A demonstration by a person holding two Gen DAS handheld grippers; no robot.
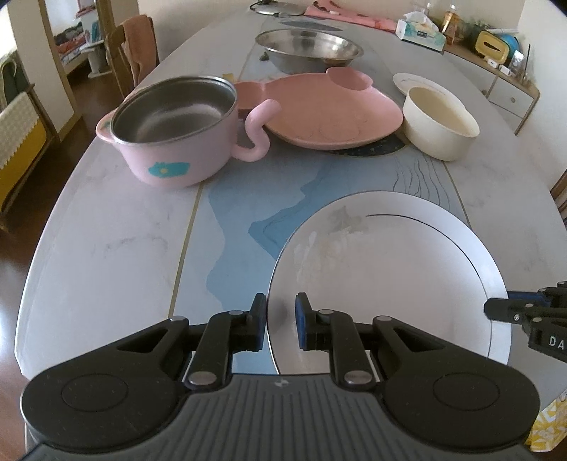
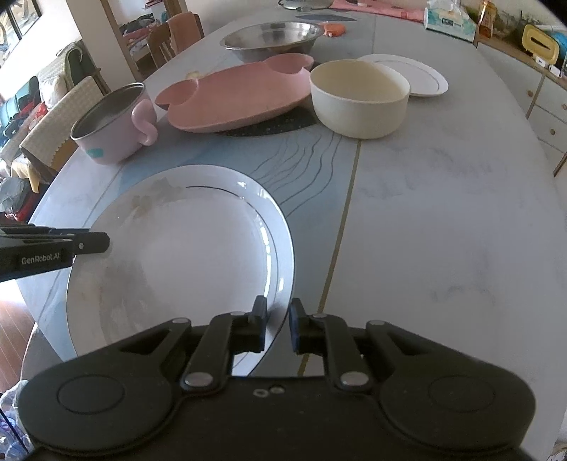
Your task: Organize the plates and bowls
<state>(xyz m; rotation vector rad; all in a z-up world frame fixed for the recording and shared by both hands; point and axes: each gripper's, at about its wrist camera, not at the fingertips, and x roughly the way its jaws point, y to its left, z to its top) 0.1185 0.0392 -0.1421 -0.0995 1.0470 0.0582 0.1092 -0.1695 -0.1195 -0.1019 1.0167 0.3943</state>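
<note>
A large white plate [image 1: 389,269] [image 2: 184,255] lies on the near part of the table. My left gripper [image 1: 280,321] straddles its left rim, fingers slightly apart with the rim between them. My right gripper [image 2: 277,328] straddles its right rim the same way. Each gripper shows at the edge of the other's view. Behind stand a pink steel-lined bowl with handles [image 1: 173,131] [image 2: 113,124], a pink animal-shaped plate [image 1: 319,110] [image 2: 234,95], a cream bowl [image 1: 439,120] [image 2: 359,97], a small white plate [image 1: 418,83] [image 2: 418,72] and a steel basin [image 1: 308,48] [image 2: 273,37].
The long marble-patterned table [image 1: 106,230] [image 2: 443,212] has a blue centre runner. A tissue box [image 1: 420,33] [image 2: 450,21] and clutter sit at the far right. Chairs [image 1: 131,53] stand along the left side, a sideboard [image 2: 545,106] on the right.
</note>
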